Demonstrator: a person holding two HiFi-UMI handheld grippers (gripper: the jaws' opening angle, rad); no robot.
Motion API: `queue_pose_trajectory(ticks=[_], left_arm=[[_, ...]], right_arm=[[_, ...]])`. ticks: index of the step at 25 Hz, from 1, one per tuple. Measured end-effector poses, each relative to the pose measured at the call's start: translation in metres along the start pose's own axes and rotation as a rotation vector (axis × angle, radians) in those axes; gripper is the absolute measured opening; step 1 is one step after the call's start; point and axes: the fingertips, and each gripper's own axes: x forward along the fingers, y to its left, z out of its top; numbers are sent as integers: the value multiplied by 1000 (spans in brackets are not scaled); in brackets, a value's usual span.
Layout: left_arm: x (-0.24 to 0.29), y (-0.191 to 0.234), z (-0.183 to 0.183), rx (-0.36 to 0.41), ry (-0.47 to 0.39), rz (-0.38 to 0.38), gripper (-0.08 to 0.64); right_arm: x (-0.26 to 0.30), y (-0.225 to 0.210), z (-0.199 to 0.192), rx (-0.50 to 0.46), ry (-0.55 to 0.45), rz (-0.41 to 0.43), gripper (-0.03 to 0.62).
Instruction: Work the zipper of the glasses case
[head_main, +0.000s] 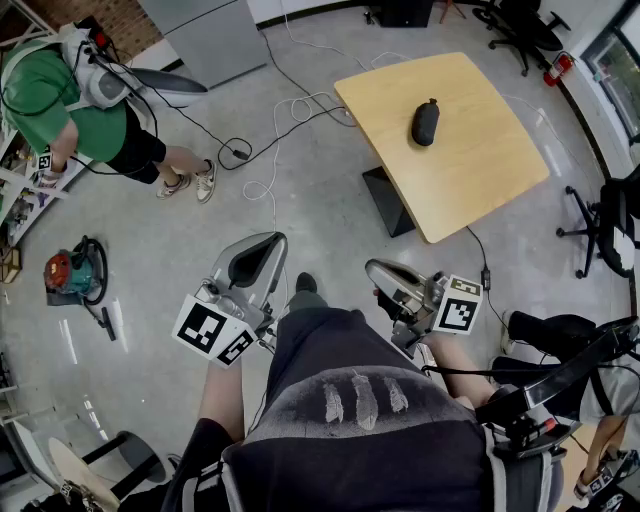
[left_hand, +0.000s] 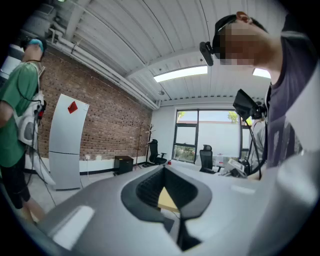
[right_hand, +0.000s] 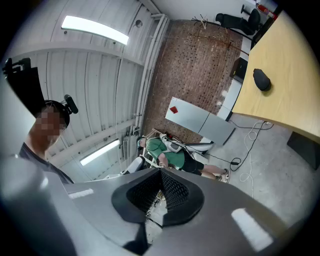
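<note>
Case (head_main: 425, 123) lies on the far table (head_main: 485, 175); left gripper (head_main: 264, 244) and right gripper (head_main: 378, 270) hang near, both closed, empty.

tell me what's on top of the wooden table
Only the dark glasses case lies on the table, near its middle. The tabletop under it is covered; its zipper is too small to see.

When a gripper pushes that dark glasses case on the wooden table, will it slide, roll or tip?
Probably slides rather than tips: the glasses case lies flat and low on the smooth table. Its rounded shape suggests it may pivot when nudged off-centre. Stiffness can't be told from here.
</note>
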Motion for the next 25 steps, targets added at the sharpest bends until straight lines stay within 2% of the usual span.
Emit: queue_pose_trajectory(ticks=[6, 12, 16, 20, 25], left_arm=[[21, 35, 1, 26, -30, -62, 2], [79, 107, 4, -17, -32, -215, 1], [117, 131, 13, 12, -30, -301, 2], [156, 129, 16, 14, -15, -388, 2], [205, 102, 16, 30, 6, -459, 2]], right_arm=[[32, -27, 13, 3, -12, -51, 0], [92, -55, 56, -75, 20, -159, 0], [97, -76, 76, -88, -30, -248, 0], [86, -98, 96, -85, -67, -338, 0], [52, -124, 132, -76, -123, -395, 0]])
